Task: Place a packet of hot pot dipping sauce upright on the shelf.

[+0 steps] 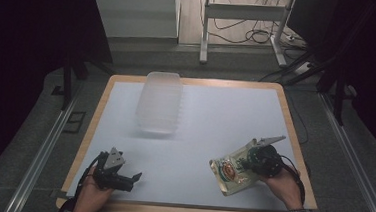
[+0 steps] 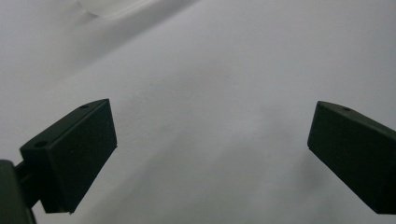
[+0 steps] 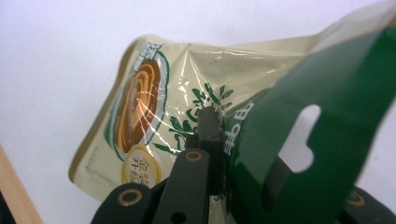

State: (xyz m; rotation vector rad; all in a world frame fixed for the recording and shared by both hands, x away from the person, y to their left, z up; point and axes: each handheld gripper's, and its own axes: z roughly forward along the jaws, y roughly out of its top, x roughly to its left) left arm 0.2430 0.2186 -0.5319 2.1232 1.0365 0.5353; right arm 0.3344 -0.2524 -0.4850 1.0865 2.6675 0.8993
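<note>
A cream and green snack bag with a brown swirl picture lies near the table's front right. My right gripper is shut on the bag, and its jaws pinch the plastic near the green top strip with the hang hole. The bag's near end curls up toward the camera. At the front left, my left gripper rests low over the white table top and points right. Its jaws stand wide open with nothing between them.
A clear plastic tub stands at the far middle-left of the table, and its edge shows in the left gripper view. The wooden table rim runs close to my right hand. Beyond the table are a metal frame and cables on the floor.
</note>
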